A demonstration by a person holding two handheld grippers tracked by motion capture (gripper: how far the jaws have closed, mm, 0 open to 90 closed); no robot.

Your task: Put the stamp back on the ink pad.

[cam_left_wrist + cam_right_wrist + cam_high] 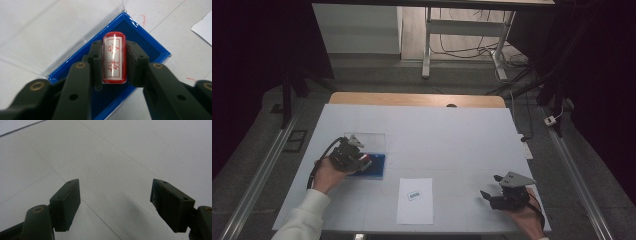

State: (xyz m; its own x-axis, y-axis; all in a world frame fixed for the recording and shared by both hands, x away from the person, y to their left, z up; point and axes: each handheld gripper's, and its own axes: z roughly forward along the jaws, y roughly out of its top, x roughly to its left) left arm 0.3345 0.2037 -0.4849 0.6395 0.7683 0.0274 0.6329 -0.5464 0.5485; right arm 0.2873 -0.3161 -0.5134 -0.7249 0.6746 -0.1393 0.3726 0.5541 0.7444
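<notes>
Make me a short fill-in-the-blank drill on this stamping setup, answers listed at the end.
1. The left tongs are shut on a red ____.
2. Under the stamp lies an open ink pad coloured ____.
3. The right tongs are ____ and hold nothing.
4. The white sheet between the hands bears one small ____ mark.

Answers: stamp; blue; open; blue

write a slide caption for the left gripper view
Left claw shut on a red stamp above the open blue ink pad.

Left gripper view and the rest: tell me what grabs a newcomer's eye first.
The red stamp with red characters on its white label, clamped in the left gripper over the open blue ink pad case. On the table's near edge lies a white paper sheet bearing a small print; the right gripper waits open, holding nothing.
</notes>
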